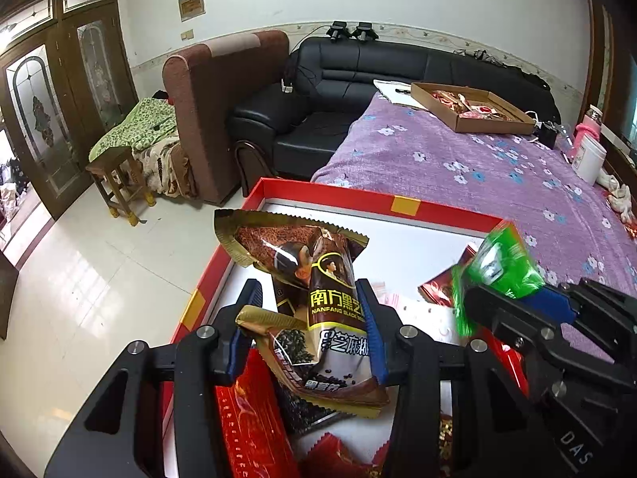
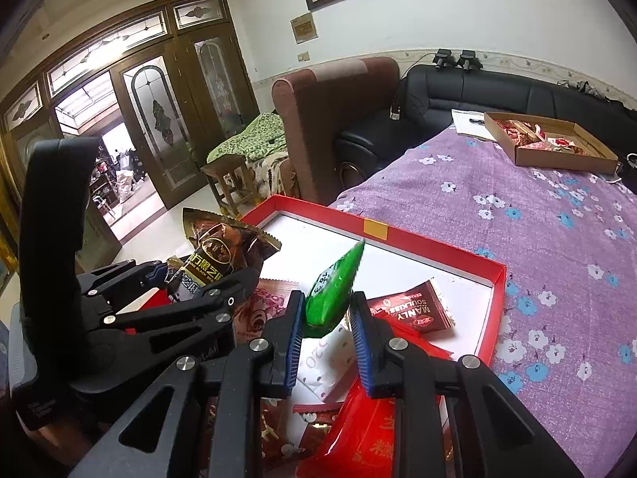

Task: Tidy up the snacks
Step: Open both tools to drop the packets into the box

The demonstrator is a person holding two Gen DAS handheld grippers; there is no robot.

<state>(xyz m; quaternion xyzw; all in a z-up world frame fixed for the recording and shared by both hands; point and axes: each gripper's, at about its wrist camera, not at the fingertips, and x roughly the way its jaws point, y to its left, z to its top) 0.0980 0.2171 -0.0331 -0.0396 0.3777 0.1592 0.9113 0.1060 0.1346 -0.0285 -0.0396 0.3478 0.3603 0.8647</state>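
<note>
Left gripper (image 1: 314, 310) clamped on brown sesame packets (image 1: 330, 318) above red tray (image 1: 402, 205). Right gripper (image 2: 324, 318), to the right, clamped on green packet (image 2: 330, 294).

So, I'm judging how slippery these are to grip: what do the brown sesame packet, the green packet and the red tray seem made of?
Brown sesame packet: glossy printed foil-like film, with gold serrated edges and glare.
Green packet: shiny translucent plastic film, crinkled, with bright highlights.
Red tray: probably coated cardboard, with thin straight folded walls and a smooth white floor.
</note>
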